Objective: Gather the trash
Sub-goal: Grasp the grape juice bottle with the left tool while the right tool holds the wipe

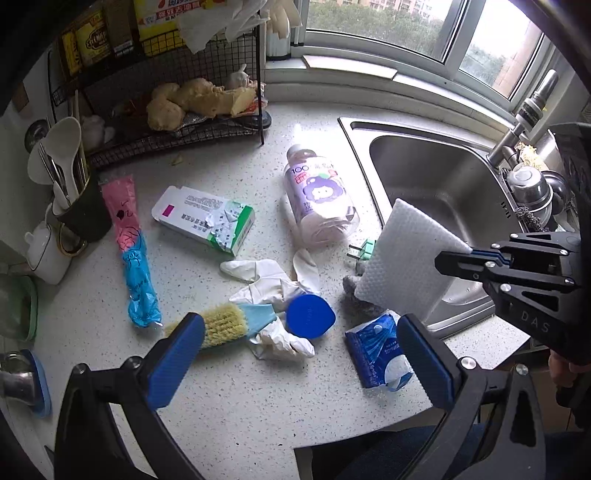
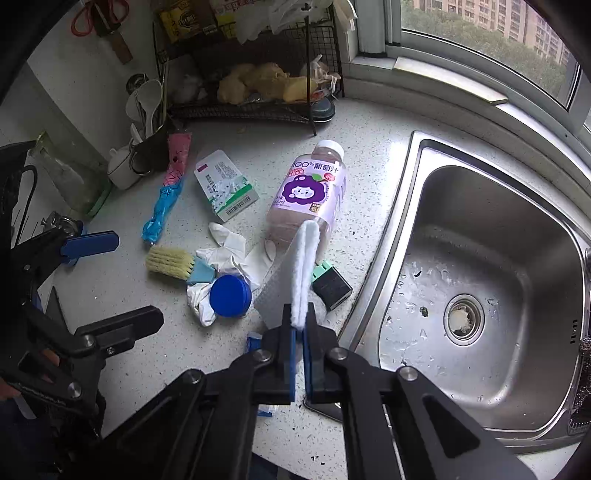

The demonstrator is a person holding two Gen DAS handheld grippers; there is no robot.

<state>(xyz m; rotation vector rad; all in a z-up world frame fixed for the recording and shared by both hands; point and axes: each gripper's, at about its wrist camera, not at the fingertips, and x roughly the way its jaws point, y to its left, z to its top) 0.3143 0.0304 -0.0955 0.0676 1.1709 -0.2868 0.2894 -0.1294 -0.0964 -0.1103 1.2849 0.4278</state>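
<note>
The white cleaning pad (image 2: 301, 266) hangs pinched by one edge in the right gripper (image 2: 299, 332), clear of the bench (image 2: 351, 122) beside the sink (image 2: 480, 258). It looks light, soft and floppy; an edge grip should do. The left gripper (image 1: 299, 354) has its fingers wide, empty.

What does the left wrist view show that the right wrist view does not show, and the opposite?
Only the left wrist view shows the faucet and the whole blue tissue pack.

Only the right wrist view shows the sink drain and the red scissors on the wall.

Both show the right gripper, jaws shut on the white sponge, the open left gripper, the juice bottle, the brush and the blue lid.
</note>
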